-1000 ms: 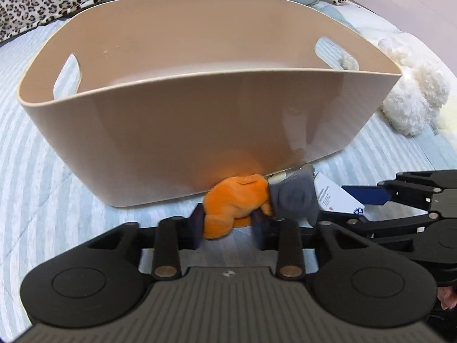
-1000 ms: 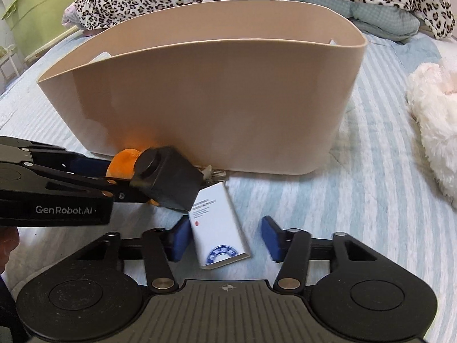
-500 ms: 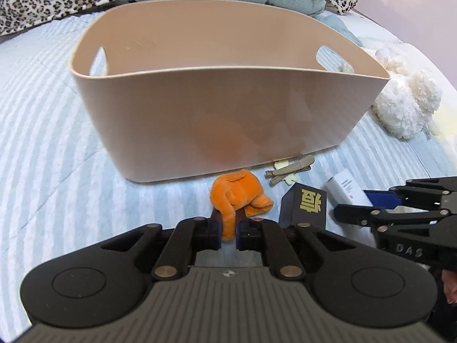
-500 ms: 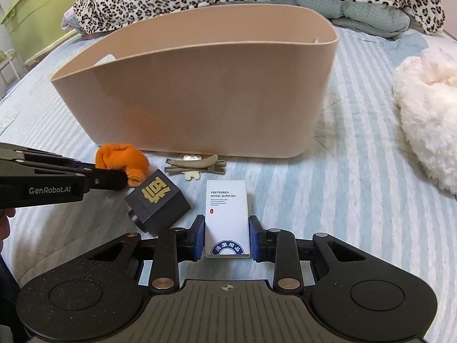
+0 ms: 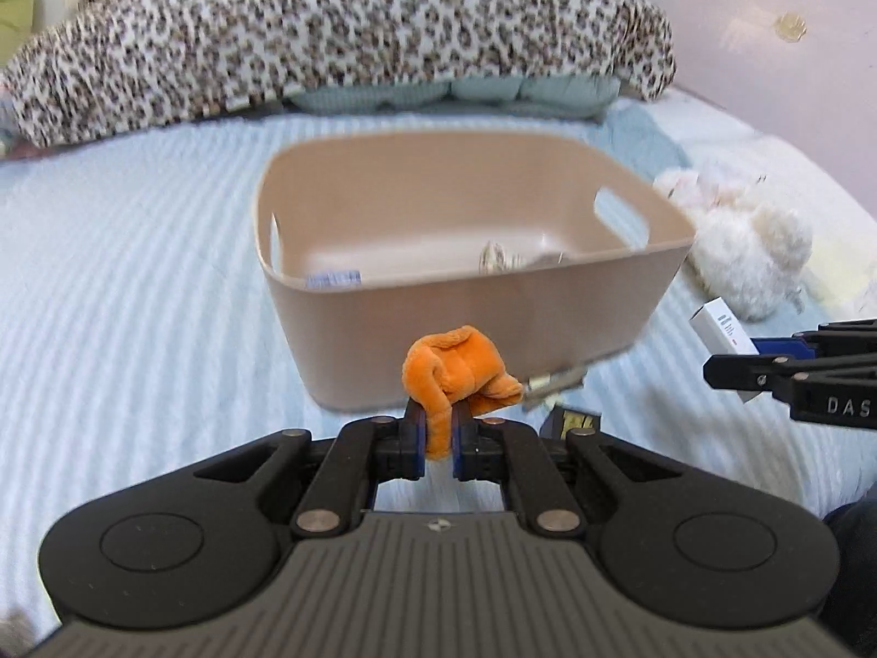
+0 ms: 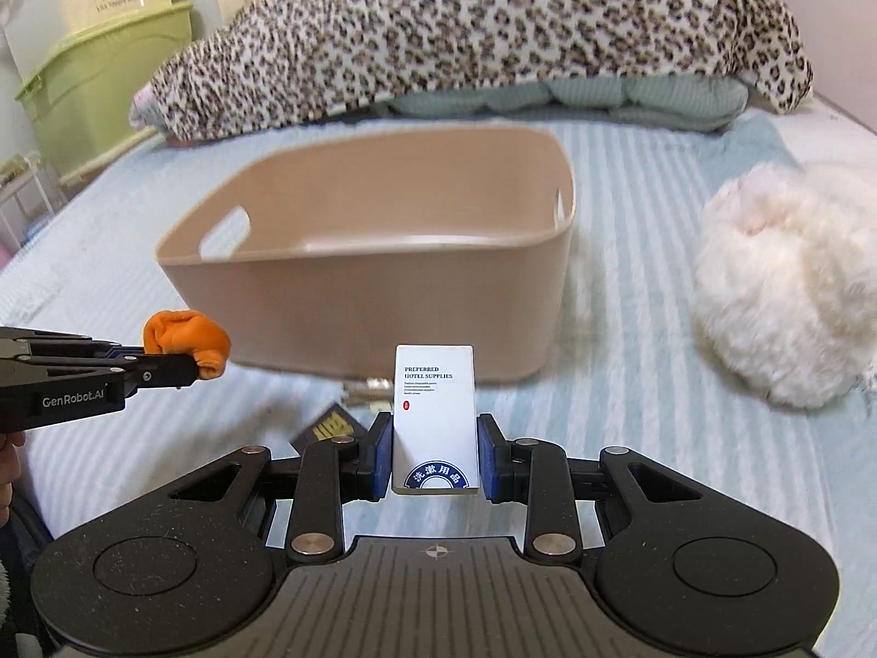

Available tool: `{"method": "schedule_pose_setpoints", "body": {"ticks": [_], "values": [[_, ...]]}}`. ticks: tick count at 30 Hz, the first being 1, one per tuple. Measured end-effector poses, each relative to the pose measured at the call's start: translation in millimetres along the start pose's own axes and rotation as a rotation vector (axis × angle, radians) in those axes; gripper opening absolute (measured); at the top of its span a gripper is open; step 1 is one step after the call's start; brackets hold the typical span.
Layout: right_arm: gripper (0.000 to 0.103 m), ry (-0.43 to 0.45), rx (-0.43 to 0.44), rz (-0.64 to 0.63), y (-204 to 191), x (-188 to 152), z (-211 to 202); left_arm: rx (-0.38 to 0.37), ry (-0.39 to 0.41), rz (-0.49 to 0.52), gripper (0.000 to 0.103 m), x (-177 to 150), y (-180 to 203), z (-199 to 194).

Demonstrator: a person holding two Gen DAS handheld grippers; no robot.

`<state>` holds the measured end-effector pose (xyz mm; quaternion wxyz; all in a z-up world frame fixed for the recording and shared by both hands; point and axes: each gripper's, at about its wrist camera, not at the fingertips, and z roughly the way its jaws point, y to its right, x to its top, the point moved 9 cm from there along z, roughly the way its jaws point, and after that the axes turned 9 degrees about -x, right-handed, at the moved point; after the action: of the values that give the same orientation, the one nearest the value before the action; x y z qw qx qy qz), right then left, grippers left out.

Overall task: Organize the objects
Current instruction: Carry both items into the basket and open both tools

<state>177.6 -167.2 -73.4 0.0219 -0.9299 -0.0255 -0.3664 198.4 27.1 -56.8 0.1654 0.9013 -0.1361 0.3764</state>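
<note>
Box (image 6: 434, 417) upright in right tool (image 6: 434, 463), long axis vertical

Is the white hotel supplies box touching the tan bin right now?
Apart. The right wrist view shows the white hotel supplies box clamped in the right gripper, with striped bedding visible between it and the tan bin.

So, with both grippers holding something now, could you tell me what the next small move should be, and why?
Probably carry both forward over the bin and let go. The left gripper is shut on the orange toy, the right gripper on the white box; both are lifted but short of the bin's near wall.
</note>
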Motion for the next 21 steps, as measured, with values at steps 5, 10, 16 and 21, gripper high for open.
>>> {"method": "schedule_pose_setpoints", "body": {"ticks": [5,10,16,21], "values": [[0.029,0.083,0.003,0.010,0.0,24.6,-29.7,0.007,0.082,0.025,0.009,27.7,2.6,-26.4],[0.029,0.159,0.004,0.000,0.6,55.8,-49.7,0.020,0.150,0.057,0.010,55.4,4.2,-45.5],[0.029,0.223,-0.012,-0.017,1.1,91.2,-56.4,0.059,0.200,0.078,0.010,85.5,0.0,-46.1],[0.029,0.258,-0.023,0.009,7.2,121.6,-47.2,0.086,0.202,0.093,0.010,105.1,1.0,-25.8]]}}
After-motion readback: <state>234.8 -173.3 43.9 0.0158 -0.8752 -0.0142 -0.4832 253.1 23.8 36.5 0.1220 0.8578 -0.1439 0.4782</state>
